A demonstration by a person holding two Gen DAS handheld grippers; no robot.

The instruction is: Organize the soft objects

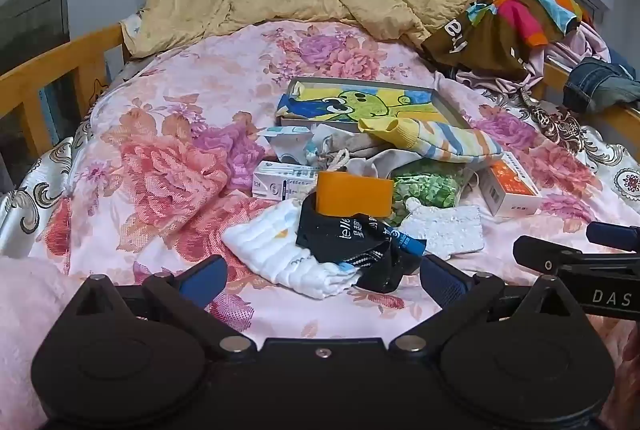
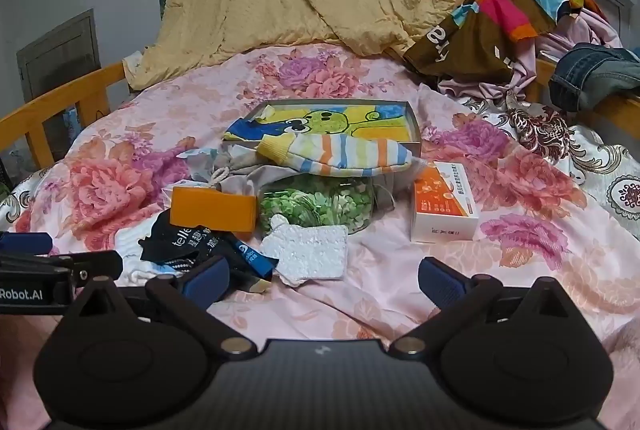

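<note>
**Soft pile waiting, both claws spread and empty**

While both grippers hang low over the near edge of the floral bedspread (image 1: 168,117), nothing is held: the left gripper (image 1: 320,282) is spread wide with nothing between its pads, and the right gripper (image 2: 324,282) is spread just as wide over bare cloth.

The soft things are heaped mid-bed. A white folded cloth (image 1: 280,250) lies nearest the left gripper, partly under a black printed fabric piece (image 1: 344,238). A white textured pad (image 2: 312,250) lies just ahead of the right gripper. Further back, a striped sock (image 2: 340,153) is draped over the near rim of a shallow grey box (image 2: 414,133), in which a cartoon towel (image 2: 332,121) is laid.

All of these are judged light and limp; they will sag and trail when lifted, so a pinch at a bunched fold or a thick hem is advised rather than at a flat single layer, where the bedspread could be caught as well. The sock's yellow cuff offers the firmest bite.

Stiff items are mixed in: an orange block (image 1: 354,193), a clear bag of green pieces (image 2: 320,205) and an orange-and-white carton (image 2: 444,205).

Much is hidden. What lies under the sock and grey drawstring pouch (image 1: 336,149) cannot be made out, the black fabric's full shape is lost in its folds, and the printing is too small to read
</note>
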